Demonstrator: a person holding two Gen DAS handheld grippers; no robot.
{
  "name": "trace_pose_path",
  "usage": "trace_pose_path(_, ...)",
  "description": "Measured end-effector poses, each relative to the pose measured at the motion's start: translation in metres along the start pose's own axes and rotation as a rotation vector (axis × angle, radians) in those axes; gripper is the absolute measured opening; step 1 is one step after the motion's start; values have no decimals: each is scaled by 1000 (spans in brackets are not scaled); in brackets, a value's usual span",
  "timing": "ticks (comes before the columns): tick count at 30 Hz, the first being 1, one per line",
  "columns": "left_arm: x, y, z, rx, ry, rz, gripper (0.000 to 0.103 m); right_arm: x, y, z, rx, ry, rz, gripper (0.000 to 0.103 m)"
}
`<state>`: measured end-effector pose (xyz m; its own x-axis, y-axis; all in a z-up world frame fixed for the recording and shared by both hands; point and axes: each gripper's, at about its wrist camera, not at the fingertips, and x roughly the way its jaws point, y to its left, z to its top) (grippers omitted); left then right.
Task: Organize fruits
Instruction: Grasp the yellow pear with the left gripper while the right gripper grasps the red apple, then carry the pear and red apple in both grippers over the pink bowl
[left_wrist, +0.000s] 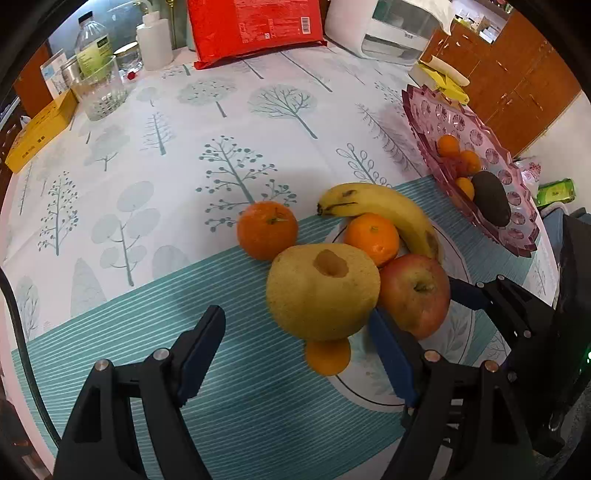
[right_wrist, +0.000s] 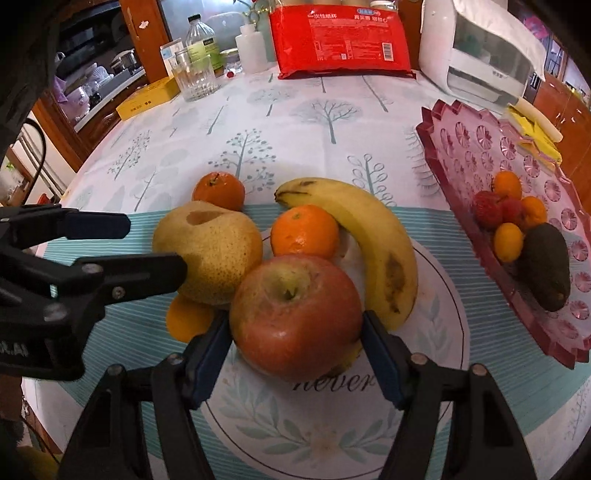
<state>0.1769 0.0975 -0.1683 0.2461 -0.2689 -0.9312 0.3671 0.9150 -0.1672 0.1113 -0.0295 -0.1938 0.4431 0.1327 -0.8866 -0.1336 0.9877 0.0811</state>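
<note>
Apple (right_wrist: 295, 314): on counter plate (right_wrist: 443, 332), between your right gripper (right_wrist: 295, 343) fingers, contact unclear. Firm, smooth, weighty; take its widest flanks. Pear (left_wrist: 323, 290): left gripper (left_wrist: 295, 354) wide around it.

red apple (right_wrist: 295, 314), pear (right_wrist: 208, 253), banana (right_wrist: 369, 243) clustered (touching) on tablecloth.

Tablecloth (right_wrist: 295, 122): white, printed with grey-teal trees. Mat (left_wrist: 122, 332): teal with thin white stripes, white centre with pale green leaves. Pear (right_wrist: 210, 247): yellow-tan, brown stem pit. Apple (right_wrist: 295, 317): red, yellow-green near the stem. Banana (right_wrist: 369, 236): yellow, brown blotches. Tangerines (right_wrist: 304, 230): orange. Tray (right_wrist: 461, 140), right of frame: translucent pink, flower-like facets. Avocado (right_wrist: 546, 266): dark green. Bag (right_wrist: 343, 40), upper centre: red.
</note>
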Motion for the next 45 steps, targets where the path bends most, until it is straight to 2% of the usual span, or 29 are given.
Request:
trace_pose_path(9,17,-17,6,18,29,-5,79,-15,-8,-12,35,-16,52,69)
trace_pose_path(20,39,-28,15,8,22,73,78,-33,-34,-41,111,2,23,69)
trace_pose_path(29,47,-31,12,-8,23,105,74,-50,-59,-51,181,-29,3,69)
trace_pose_path(38,16,-44,2,-1,-30,103,74,-70,-65,-55,185,-67,2,69)
trace_pose_path(45,-25,-76,0,42,-95,73,74,-96,-73,-55,177,-109,4,69)
